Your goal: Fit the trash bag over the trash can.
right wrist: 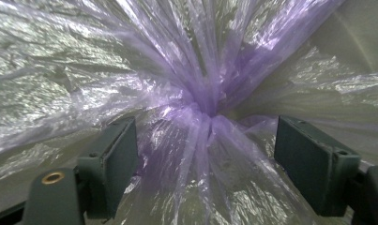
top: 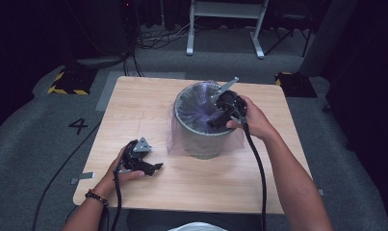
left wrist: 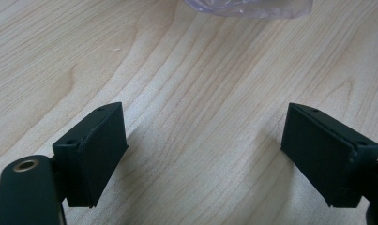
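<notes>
A grey metal bin (top: 203, 142) stands in the middle of the wooden table (top: 134, 106), lined with a thin purple plastic bag (top: 194, 103) whose edge hangs down over the bin's outside. My right gripper (top: 215, 121) is dipped into the bin's mouth at its right rim. In the right gripper view it (right wrist: 205, 164) is open, its jaws on either side of the bag's gathered purple folds (right wrist: 203, 101), not closed on them. My left gripper (top: 155, 168) rests low over the table at the front left, open and empty (left wrist: 203, 154), with the bag's hem (left wrist: 247, 7) ahead of it.
The table's front edge (top: 182, 209) lies close to the left hand. Cables trail from both grippers toward the person. Beyond the table are a grey carpeted floor, a white metal frame (top: 225, 24) and a yellow-black striped base (top: 69, 82) at the back left.
</notes>
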`<state>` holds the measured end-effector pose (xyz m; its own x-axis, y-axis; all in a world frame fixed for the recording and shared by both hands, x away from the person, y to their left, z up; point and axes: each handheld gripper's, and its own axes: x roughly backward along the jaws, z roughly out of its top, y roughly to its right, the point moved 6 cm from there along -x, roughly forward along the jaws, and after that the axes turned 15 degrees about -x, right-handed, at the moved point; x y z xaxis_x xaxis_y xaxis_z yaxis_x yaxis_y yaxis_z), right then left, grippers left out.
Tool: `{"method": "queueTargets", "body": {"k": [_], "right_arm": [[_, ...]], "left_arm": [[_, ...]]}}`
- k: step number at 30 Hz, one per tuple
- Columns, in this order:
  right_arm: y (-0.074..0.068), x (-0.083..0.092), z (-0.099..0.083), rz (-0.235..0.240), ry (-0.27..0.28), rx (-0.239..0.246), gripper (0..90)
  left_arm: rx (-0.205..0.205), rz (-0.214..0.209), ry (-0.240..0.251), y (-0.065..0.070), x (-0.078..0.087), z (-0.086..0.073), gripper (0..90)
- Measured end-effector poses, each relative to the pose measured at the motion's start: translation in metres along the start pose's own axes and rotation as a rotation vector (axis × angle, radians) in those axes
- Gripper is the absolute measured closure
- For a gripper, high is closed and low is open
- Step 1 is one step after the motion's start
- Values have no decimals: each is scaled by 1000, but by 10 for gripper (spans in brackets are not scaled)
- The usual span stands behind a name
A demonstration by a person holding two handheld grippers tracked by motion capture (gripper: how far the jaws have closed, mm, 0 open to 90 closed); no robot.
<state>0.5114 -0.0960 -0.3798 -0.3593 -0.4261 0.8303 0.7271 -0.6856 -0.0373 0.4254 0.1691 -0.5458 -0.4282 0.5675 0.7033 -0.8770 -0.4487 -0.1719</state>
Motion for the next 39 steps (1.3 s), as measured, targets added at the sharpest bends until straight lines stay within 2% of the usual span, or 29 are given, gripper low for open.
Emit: {"method": "queueTargets", "body": {"k": [4,22,29,39], "right_arm": [[-1,-2,0,-18,-38,12,243],[-2,-6,-4,-29,-154,13,242],[-2,-8,-3,-57,-167,11,246],[-3,-8,-2,-70,-166,16,254]], "left_arm": [[0,0,0,0,0,0,142],[-4,0,0,0,0,0,143],[-3,0,0,0,0,0,142],[-4,0,-1,0,0,0,143]]}}
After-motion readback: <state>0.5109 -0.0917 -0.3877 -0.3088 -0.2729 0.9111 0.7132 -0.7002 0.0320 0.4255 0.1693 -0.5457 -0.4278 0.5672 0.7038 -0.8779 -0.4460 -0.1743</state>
